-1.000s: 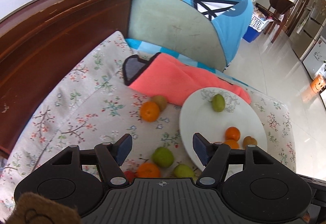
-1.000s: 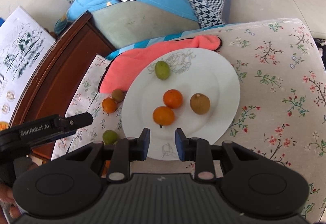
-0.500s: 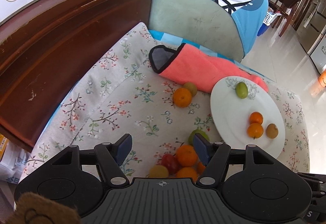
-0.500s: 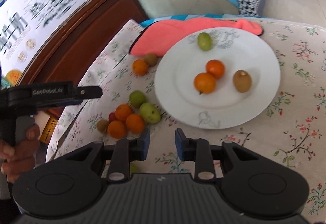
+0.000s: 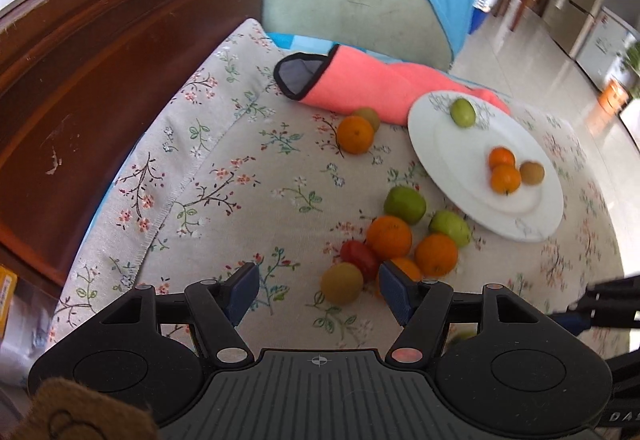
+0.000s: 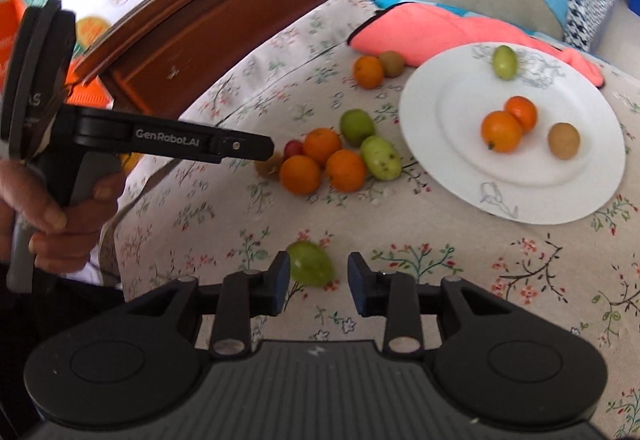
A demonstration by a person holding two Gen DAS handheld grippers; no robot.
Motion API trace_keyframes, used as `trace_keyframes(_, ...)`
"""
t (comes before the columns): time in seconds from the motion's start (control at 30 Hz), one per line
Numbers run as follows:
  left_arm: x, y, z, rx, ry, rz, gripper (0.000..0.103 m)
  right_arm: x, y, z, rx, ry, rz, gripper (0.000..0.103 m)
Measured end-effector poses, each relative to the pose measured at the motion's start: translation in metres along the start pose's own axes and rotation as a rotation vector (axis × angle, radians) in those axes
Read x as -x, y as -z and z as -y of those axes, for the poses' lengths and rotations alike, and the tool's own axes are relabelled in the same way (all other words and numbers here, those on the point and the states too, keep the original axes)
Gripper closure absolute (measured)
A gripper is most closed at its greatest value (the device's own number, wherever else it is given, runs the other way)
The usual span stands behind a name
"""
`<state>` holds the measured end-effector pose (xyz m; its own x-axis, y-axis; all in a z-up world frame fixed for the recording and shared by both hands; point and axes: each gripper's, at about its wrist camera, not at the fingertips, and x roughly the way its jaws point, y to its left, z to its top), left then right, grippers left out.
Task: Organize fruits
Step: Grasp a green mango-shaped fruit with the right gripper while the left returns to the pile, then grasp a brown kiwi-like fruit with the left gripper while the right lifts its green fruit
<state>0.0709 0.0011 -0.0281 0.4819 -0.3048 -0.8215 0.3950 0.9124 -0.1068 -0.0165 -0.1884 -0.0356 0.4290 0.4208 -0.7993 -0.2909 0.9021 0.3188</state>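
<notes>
Four fruits on plate: the white plate [image 6: 516, 199] on the floral cushion [image 6: 440, 248] carries two oranges, one green fruit and one brown fruit.
Loose fruit: a cluster of oranges [image 6: 322, 163], green fruits and one small red fruit lies on the cushion left of the plate; an orange and a brown fruit sit farther off beside a coral-pink cloth [image 6: 432, 31].
Nearest target: a lone green fruit [image 6: 310, 264] lies near the camera, apart from the cluster.
Right gripper [image 6: 318, 278]: its jaws have just been opening and stand partly apart; the green fruit lies between the tips, close to the left pad, not pressed.
Left gripper [image 5: 318, 290]: jaws apart and empty, poised above the near edge of the cluster.
Doing it well: widen the right jaws past the fruit, centre them, close gently so it does not roll, then carry it to a bare part of the plate.
</notes>
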Motion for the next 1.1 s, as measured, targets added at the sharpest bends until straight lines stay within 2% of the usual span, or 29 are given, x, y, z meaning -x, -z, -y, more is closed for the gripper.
trace_keyframes(0.23,-0.004,0.014,0.011,-0.166,-0.001,0.028,0.037,-0.005,0.005,-0.014,0.095,0.015,-0.02,0.066)
trace_keyframes(0.37,-0.007,0.015,0.014,-0.207,0.015,0.07,0.036,-0.009,0.006,-0.017,0.125,0.038,-0.022,0.064)
trace_keyframes(0.63,-0.01,0.013,0.009,-0.252,0.064,0.093,0.037,-0.014,0.005,-0.019,0.138,0.054,-0.024,0.062)
trace_keyframes(0.93,-0.013,0.02,0.003,-0.356,0.102,0.069,0.037,-0.018,0.005,-0.022,0.167,0.059,-0.016,0.062)
trace_keyframes(1.1,-0.021,0.026,0.016,-0.462,0.078,0.075,0.036,-0.021,0.007,-0.026,0.196,0.069,-0.014,0.062)
